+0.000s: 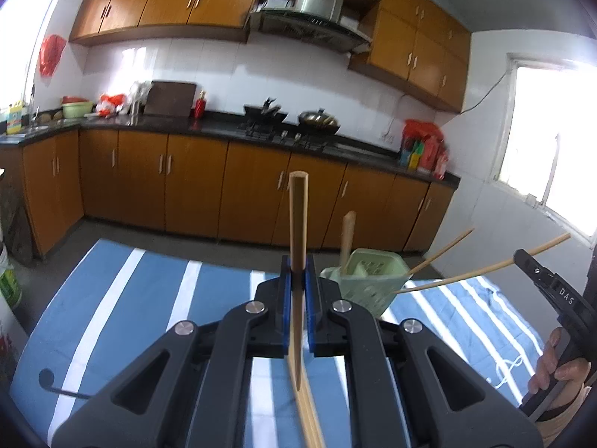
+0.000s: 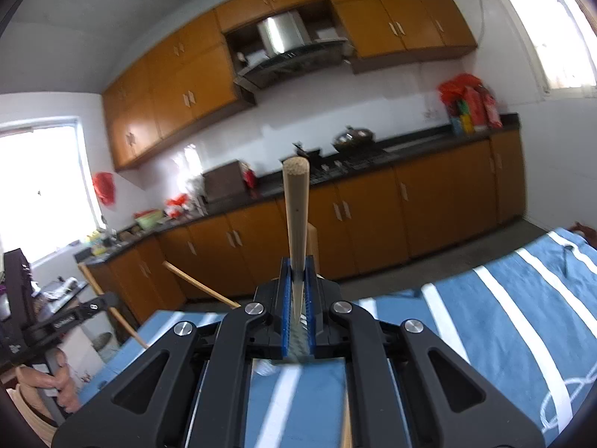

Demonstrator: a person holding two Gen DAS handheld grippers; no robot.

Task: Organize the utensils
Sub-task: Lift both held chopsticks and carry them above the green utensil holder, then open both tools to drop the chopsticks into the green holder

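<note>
Left wrist: left gripper (image 1: 298, 280) clamped on chopsticks (image 1: 297, 224), upright so they'll drop in | holder (image 1: 363, 280) just right, ahead | right gripper (image 2: 298, 280) clamps its chopstick (image 2: 296, 205) too

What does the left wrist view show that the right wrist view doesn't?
Left wrist only: the green holder on the striped cloth, a wooden handle standing in it, and the left gripper shut on a flat bamboo utensil. The right gripper shows at the right edge holding chopsticks.

Right wrist only: the right gripper's fingers seen close, clamped on a round wooden stick, and the left gripper from the side.

Both: the cloth, orange cabinets, stove and range hood.
</note>
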